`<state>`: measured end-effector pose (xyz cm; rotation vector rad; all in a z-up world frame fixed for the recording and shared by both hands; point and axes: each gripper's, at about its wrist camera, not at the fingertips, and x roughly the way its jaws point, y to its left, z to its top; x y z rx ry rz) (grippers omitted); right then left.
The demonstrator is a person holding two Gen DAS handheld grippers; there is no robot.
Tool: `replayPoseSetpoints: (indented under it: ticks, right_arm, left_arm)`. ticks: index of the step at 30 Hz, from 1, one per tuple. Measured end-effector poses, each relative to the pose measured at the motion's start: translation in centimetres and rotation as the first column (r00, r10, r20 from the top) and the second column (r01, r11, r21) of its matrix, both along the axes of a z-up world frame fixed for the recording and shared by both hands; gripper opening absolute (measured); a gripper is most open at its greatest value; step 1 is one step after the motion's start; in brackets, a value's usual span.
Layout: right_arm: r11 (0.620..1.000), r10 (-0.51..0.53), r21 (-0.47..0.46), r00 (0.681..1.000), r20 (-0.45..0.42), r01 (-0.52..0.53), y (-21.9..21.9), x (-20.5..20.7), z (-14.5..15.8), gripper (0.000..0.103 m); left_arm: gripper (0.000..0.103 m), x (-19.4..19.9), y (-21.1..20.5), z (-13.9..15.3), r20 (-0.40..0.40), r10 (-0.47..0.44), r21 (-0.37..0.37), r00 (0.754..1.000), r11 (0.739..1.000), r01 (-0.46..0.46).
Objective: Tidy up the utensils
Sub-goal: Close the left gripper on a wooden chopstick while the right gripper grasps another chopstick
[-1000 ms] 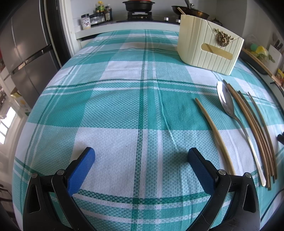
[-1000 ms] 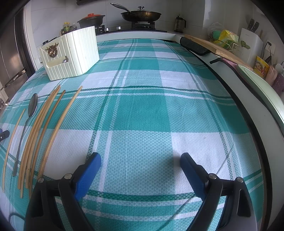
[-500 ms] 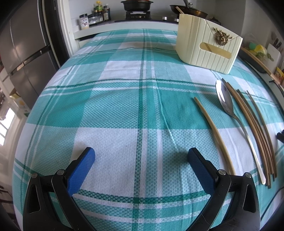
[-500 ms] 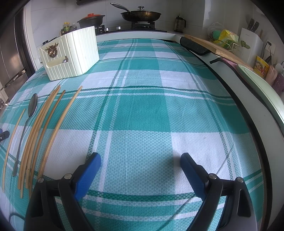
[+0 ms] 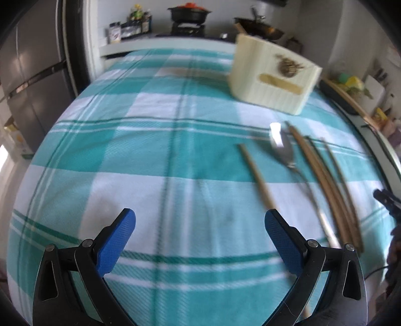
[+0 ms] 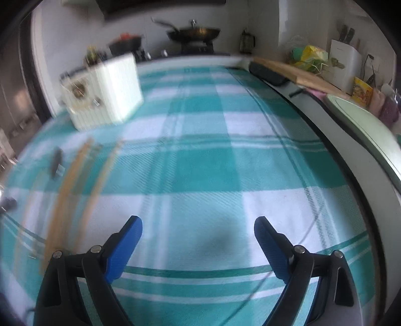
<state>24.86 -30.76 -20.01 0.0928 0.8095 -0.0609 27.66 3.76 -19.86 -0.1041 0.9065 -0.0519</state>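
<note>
Utensils: bamboo chopsticks [image 5: 323, 175] and one metal spoon [image 5: 283, 148], laid flat on teal-and-white checked tablecloth [image 5: 150, 160], roughly parallel, long axes running from near edge away toward far side. Single chopstick [image 5: 258, 180] apart from the rest, on the side nearest left gripper; spoon next, bowl at far end; remaining sticks bunched close beyond it, count uncertain under blur.

Cream ribbed holder box [image 5: 273, 82], upright, past far ends of utensils, well apart from them, with slot and small ornament on facing side. Judged as destination.

Left gripper [image 5: 200, 225]: blue pads spread wide, nothing between, above bare cloth. Utensil row to its right; near end of lone chopstick just beside right pad. Judged nearer of the two.

Right gripper [image 6: 198, 233]: blue pads likewise wide apart and empty, above bare cloth. Same row, chopsticks [image 6: 75, 190] and spoon [image 6: 56, 160], off to its left, outermost stick near left pad; holder box [image 6: 105, 92] ahead-left.

Row thus between both grippers. Pinch across a stick, not along it, judged to be needed.

Beyond: stove with pots [image 5: 188, 12], fridge [image 5: 22, 82], cluttered side counter [image 6: 325, 72]. Both views motion-blurred.
</note>
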Motion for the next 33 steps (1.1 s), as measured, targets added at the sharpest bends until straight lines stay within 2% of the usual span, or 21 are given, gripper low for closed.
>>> replayPoseSetpoints:
  ticks: [2, 4, 8, 11, 12, 13, 16, 22, 27, 29, 32, 33]
  right_arm:
    - [0.999, 0.041, 0.012, 0.999, 0.003, -0.041, 1.2, 0.2, 0.4, 0.09]
    - [0.995, 0.092, 0.033, 0.996, -0.006, -0.092, 2.7, 0.6, 0.4, 0.074]
    - [0.986, 0.151, 0.07, 0.988, -0.028, -0.149, 5.1, 1.6, 0.0, 0.07]
    - [0.978, 0.207, 0.027, 0.977, -0.053, -0.206, 7.2, 2.5, -0.5, 0.066]
    - [0.977, 0.215, 0.002, 0.974, -0.07, -0.215, 7.7, 2.7, -0.9, 0.063]
    - [0.975, 0.219, -0.025, 0.971, -0.098, -0.223, 8.2, 3.0, -1.4, 0.055]
    - [0.972, 0.223, -0.055, 0.968, -0.112, -0.231, 8.4, 3.0, -1.7, 0.044]
    - [0.968, 0.223, -0.084, 0.967, -0.125, -0.234, 8.0, 3.5, -1.7, 0.043]
    - [0.96, 0.243, -0.105, 0.96, -0.135, -0.258, 8.4, 5.8, -1.7, 0.043]
    - [0.958, 0.248, -0.108, 0.959, -0.14, -0.264, 8.4, 6.8, -1.6, 0.043]
    - [0.959, 0.252, -0.095, 0.957, -0.146, -0.267, 8.3, 8.8, -1.7, 0.043]
    - [0.958, 0.254, -0.098, 0.956, -0.146, -0.269, 8.3, 9.1, -1.7, 0.044]
  left_arm:
    - [0.102, -0.5, -1.3, 0.3, 0.006, -0.018, -0.002, 1.0, 1.0, 0.018]
    - [0.102, -0.6, -2.5, 0.3, 0.003, -0.03, -0.014, 1.0, 0.999, 0.03]
    - [0.102, -0.1, -4.0, -0.3, -0.022, -0.039, 0.027, 0.999, 0.999, 0.039]
    - [0.102, 0.0, -5.0, -1.1, -0.043, -0.04, 0.099, 0.998, 0.994, 0.044]
    - [0.102, 0.0, -5.2, -1.4, -0.056, -0.044, 0.13, 0.997, 0.99, 0.051]
    - [0.103, 0.0, -5.3, -1.7, -0.066, -0.05, 0.151, 0.997, 0.987, 0.059]
    - [0.103, -0.1, -4.4, -1.6, -0.068, -0.053, 0.144, 0.996, 0.988, 0.063]
    - [0.103, 1.1, -1.4, -1.7, -0.094, -0.046, 0.118, 0.995, 0.991, 0.057]
    - [0.102, 3.2, -0.6, -1.9, -0.1, -0.075, 0.106, 0.992, 0.991, 0.085]
    - [0.099, 4.1, -0.6, -1.8, -0.097, -0.089, 0.1, 0.991, 0.99, 0.098]
    - [0.089, 5.4, -0.7, -1.7, -0.093, -0.098, 0.101, 0.991, 0.989, 0.108]
    - [0.083, 5.8, -0.9, -1.6, -0.09, -0.106, 0.1, 0.99, 0.988, 0.115]
